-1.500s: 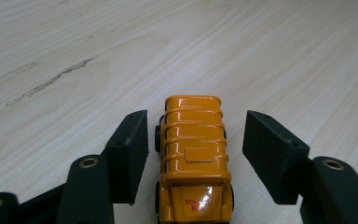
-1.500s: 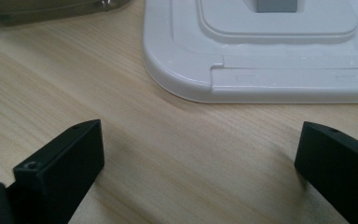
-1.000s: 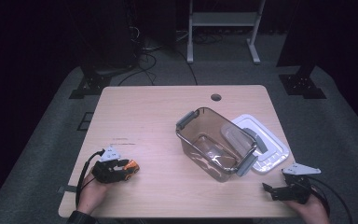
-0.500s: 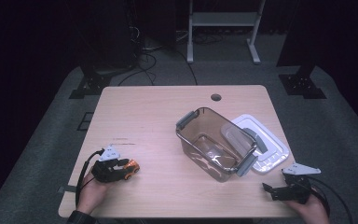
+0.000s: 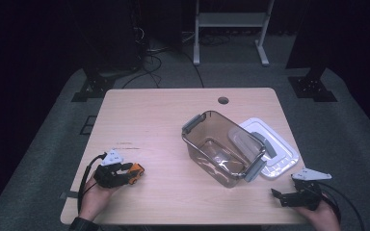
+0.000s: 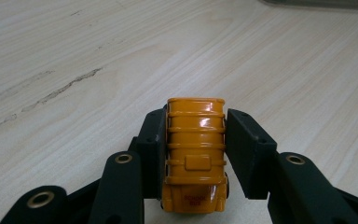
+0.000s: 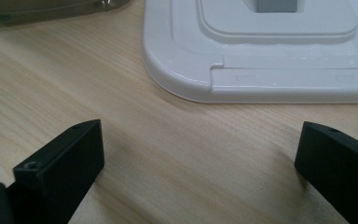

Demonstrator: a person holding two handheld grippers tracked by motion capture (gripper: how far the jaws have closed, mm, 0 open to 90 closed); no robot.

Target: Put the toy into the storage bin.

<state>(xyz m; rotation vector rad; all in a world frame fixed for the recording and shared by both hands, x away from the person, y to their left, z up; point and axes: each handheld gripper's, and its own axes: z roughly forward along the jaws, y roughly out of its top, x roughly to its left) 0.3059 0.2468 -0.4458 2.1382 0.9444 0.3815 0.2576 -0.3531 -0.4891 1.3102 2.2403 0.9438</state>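
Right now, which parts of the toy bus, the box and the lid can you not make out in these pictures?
- Toy bus: left gripper view, black fingers cover its sides; front faces away.
- Bus: high view, too small for detail; left gripper covers part.
- Lid: right gripper view, cut off by top edge.
- Box: high view, hides the lid's near-left part.

The high view looks forward and down over the whole worktop [image 5: 173,120]; both gripper views skim it closely, sharing its wood.
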